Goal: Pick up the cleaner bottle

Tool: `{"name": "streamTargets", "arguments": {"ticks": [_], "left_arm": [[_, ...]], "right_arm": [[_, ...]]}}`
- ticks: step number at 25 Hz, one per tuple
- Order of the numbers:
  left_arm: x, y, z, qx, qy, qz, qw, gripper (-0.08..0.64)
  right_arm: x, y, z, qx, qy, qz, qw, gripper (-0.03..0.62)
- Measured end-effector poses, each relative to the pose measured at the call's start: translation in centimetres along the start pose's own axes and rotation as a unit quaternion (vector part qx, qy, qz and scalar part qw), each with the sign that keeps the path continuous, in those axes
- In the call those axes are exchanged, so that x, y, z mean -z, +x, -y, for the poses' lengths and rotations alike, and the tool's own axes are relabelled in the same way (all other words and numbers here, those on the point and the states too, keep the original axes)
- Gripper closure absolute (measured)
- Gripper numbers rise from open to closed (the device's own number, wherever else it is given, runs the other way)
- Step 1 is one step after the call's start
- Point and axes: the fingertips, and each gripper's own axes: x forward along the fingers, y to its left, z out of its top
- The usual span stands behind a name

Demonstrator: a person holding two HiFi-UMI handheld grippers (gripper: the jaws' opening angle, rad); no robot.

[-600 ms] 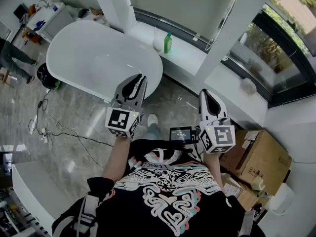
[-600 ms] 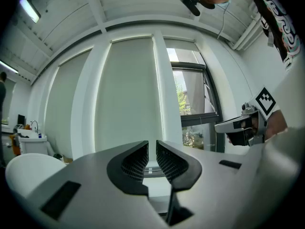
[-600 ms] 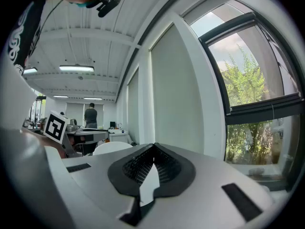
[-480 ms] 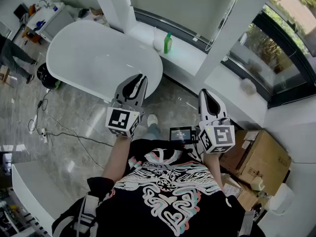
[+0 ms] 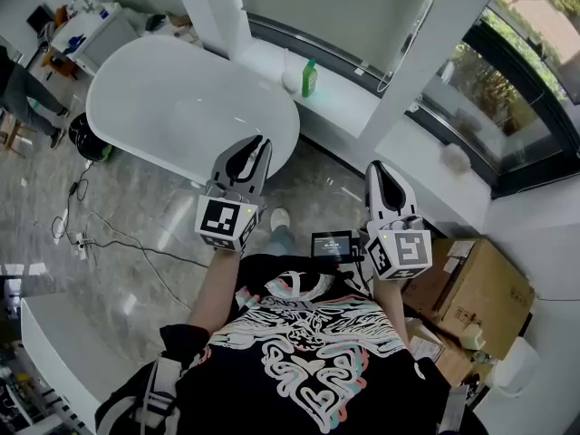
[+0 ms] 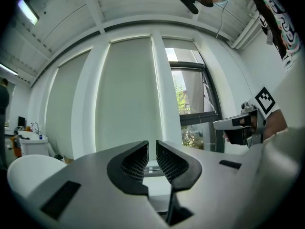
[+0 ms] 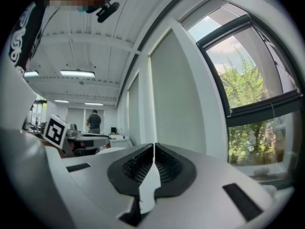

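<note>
Grey marbled floor runs under a white oval bathtub, and behind the tub a white window ledge follows the glass. The cleaner bottle, green with a pale cap, stands upright on that ledge just past the tub's far rim, with a white rounded thing close at its left. It is well apart from both grippers and nothing touches it.

In the head view the left gripper is held level over the near edge of the tub, pointing toward the ledge. In its own view its jaws stand almost together, only a thin slit between the ribbed pads, and nothing sits in that slit; it holds nothing.

To the right, the right gripper is held level above the floor, near a cardboard box. Its own view shows the jaws closed pad against pad, empty, with a window and trees beyond
</note>
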Motion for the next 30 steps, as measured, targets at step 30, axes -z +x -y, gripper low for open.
{"name": "streamTargets", "arguments": {"ticks": [30], "left_arm": [[1.3, 12.3, -5.2, 0.006, -0.008, 0.001, 0.9999, 0.499]], "right_arm": [[-0.2, 11.0, 3.4, -0.056, -0.121, -0.017, 0.991, 0.563]]}}
